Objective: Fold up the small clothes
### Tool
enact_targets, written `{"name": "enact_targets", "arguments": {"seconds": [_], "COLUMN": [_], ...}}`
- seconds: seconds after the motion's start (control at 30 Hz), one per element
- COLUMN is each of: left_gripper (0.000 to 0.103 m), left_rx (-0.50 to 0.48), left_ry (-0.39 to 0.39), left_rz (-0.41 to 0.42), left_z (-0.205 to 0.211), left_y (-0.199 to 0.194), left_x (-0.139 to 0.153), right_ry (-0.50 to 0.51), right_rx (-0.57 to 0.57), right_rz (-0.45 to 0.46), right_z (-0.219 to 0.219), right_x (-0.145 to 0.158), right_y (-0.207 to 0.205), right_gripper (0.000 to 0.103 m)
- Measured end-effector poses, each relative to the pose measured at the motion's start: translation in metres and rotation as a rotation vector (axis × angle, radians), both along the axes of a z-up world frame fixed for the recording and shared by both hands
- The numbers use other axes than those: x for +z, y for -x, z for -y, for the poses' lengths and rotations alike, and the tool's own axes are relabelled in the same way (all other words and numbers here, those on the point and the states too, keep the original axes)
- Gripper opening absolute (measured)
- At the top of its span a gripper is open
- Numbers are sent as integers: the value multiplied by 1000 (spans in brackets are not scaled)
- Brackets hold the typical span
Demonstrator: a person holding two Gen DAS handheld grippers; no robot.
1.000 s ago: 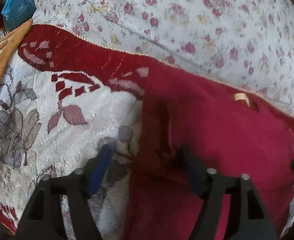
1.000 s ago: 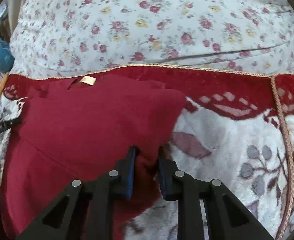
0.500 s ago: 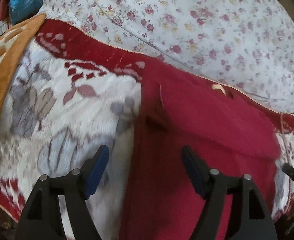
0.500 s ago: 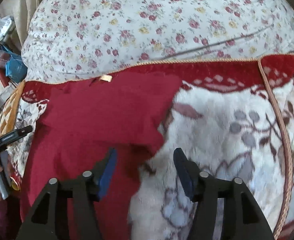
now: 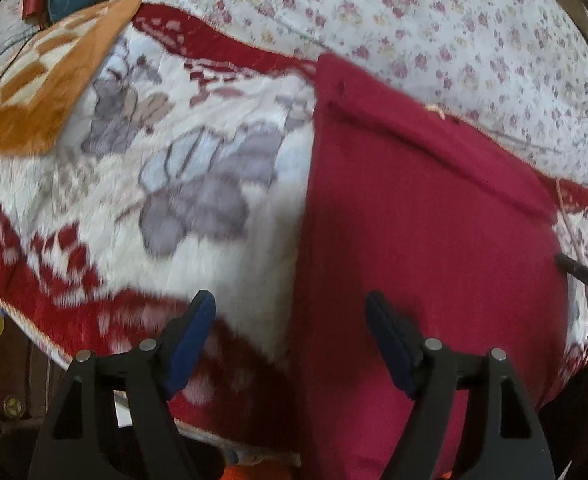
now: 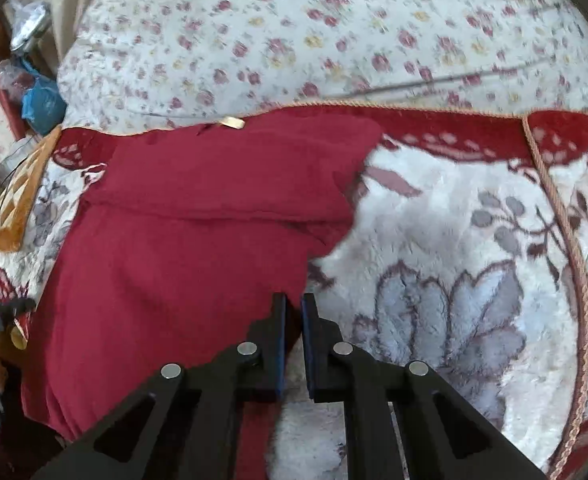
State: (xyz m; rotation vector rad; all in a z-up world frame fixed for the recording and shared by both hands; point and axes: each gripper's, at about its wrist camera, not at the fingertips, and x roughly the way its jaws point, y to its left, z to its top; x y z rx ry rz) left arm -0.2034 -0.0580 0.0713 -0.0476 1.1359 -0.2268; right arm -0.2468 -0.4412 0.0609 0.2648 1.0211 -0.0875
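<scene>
While my right gripper (image 6: 293, 312) sits closed at the garment (image 6: 182, 248) edge on the blanket (image 6: 434, 240), seemingly empty, my left gripper (image 5: 290, 316), opening, straddles its other edge; a one-sided pull could skew the fold.

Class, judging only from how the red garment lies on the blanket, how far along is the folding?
Done: the red garment lies flat on the blanket, with its top part already folded down into a band across it. In hand: the right gripper is shut at the garment's right edge; the left gripper, jaws opening and empty, hangs over its left edge. Left: folding the long lower part up.
</scene>
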Motion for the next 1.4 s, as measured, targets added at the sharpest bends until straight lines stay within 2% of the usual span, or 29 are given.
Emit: {"name": "enact_targets", "arguments": {"seconds": [0.07,0.13,0.2,0.27,0.43,0.67,0.77,0.97,1.07,1.17,1.27,1.4], "left_gripper": [77,77,77,77,77,77,77,77,77,77,77,77], "left_rx": [-2,-8,-23,-56,-120,-124,-127,-136,-136,-138,-138,-142], "left_ry": [17,36,29,11,-14,-12,-14,-28,-27,-29,-28,-31], "left_rz": [-21,-13,-15,-35,-61,-104,-115,-118,-118,-115,-114,-116], "left_z": [-4,-8,-8,-5,3,1,2,4,3,5,5,6], "left_y": [7,16,24,34,56,61,64,68,67,69,69,69], "left_x": [-2,0,-1,-6,-15,-28,-32,-34,-34,-34,-35,-35], "right_ry": [4,-49,-102,-117,-168,-262,-291,-306,-297,-305,-306,-285], "right_rx": [23,24,68,123,234,271,291,324,326,343,379,373], "right_rz": [0,18,19,-10,-141,-208,-215,-199,-204,-199,-175,-190], "right_z": [-7,-6,-8,-17,-38,-50,-57,-62,-64,-68,-76,-80], "right_x": [3,13,19,18,-9,-38,-47,-46,-45,-42,-35,-47], "right_y": [5,18,34,54,93,132,136,136,135,135,134,127], "right_gripper": [9,18,55,62,62,62,64,64,60,49,49,49]}}
